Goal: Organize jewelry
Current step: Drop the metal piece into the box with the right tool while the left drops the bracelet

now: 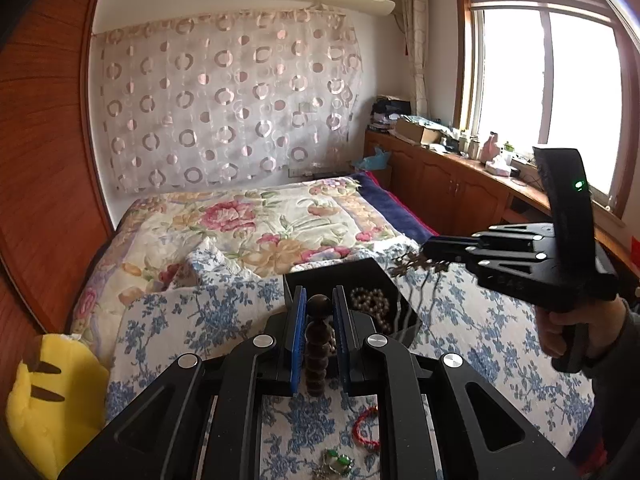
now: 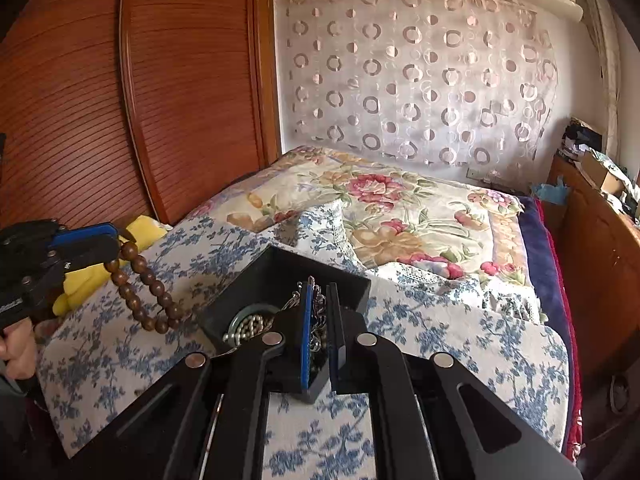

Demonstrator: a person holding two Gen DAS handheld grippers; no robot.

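Note:
My left gripper (image 1: 319, 307) is shut on a dark wooden bead bracelet (image 1: 317, 356), which hangs from it above the bed; it also shows in the right wrist view (image 2: 142, 288), left of the box. A black open box (image 1: 372, 272) sits on the blue floral cloth and holds a pearl strand (image 1: 372, 304). My right gripper (image 2: 318, 300) is shut on a silver chain necklace (image 2: 316, 320) and holds it over the box (image 2: 260, 280). In the left wrist view the right gripper (image 1: 428, 252) holds the chain (image 1: 416, 262) just right of the box.
A red cord bracelet (image 1: 366, 426) and a green-stone piece (image 1: 338, 460) lie on the blue floral cloth (image 1: 480, 340) near me. A yellow plush toy (image 1: 52, 400) lies at the left. A wooden wardrobe (image 2: 120, 100) stands left, a cabinet (image 1: 460, 188) right.

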